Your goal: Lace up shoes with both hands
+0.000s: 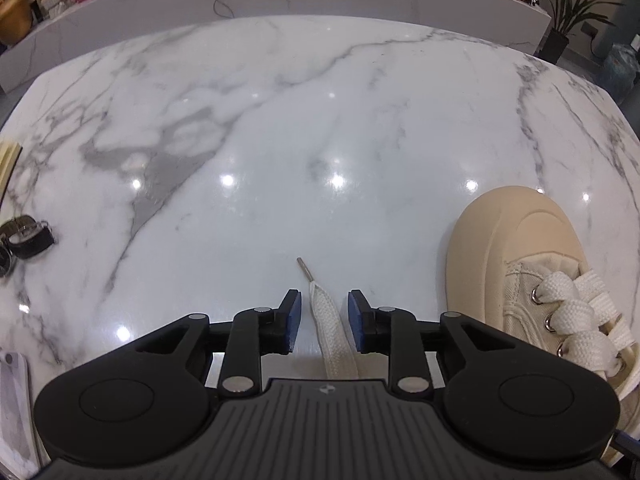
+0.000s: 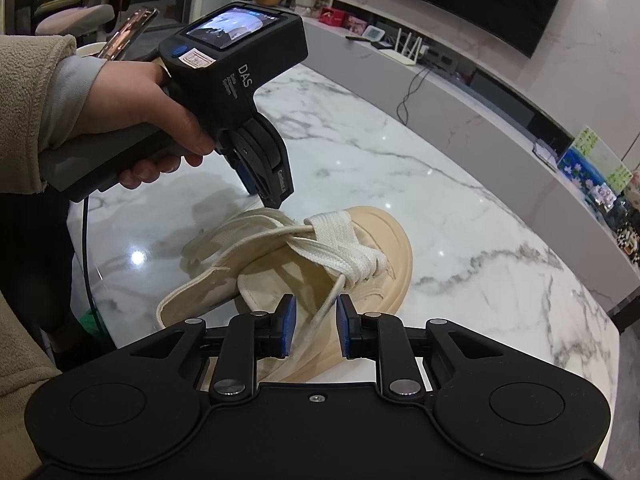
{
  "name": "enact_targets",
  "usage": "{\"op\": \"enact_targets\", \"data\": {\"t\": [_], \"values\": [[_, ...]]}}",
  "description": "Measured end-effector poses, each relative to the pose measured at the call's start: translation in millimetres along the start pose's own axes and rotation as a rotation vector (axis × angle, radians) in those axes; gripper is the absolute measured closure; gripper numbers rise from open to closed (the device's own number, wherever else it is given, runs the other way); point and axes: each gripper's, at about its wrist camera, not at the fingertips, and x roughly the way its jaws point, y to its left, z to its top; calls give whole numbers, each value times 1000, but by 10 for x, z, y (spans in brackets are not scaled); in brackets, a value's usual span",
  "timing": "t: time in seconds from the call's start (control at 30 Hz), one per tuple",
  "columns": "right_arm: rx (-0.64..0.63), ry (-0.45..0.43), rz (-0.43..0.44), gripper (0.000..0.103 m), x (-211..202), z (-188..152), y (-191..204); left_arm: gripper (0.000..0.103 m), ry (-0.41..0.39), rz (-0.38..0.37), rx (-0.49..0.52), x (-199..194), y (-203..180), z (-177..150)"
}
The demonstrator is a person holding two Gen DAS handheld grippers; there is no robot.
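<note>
marble table (image 1: 280, 120) | shoe (image 2: 360, 240) (cream) | lace (image 1: 328, 320) between open left tool (image 1: 324, 322) pads

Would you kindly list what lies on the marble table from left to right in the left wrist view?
Wristwatch → lace end lying between the left gripper's open jaws → cream shoe.
</note>
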Motion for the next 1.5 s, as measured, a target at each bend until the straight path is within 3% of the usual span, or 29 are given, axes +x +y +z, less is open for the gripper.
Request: {"op": "enact_targets", "data": {"t": [0.3,0.6,0.87,0.93,1.0,1.27,1.5], "values": [[-2,-5,-13,84,-50,3,20,101,-22,-16,75,3,-44,-43],[25,-23,-15,84,-92,7,-6,102,-83,-87,163,-251,-23,-107],[58,-30,-26,88,-114,32,-29,102,-218,-130,412,-885,-286,-206],[74,-18,-26,95,-100,33,-48,102,-256,-154,478,-1087,-383,-248],[88,-11,-24,95,-90,37,-66,102,-270,-195,536,-1231,-476,-290],[165,-7,-5,98,-96,23,-153,102,-231,-313,724,-1441,-816,-460],[263,-1,20,99,-106,-46,-297,102,-159,-322,875,-1196,-1053,-465]]}}
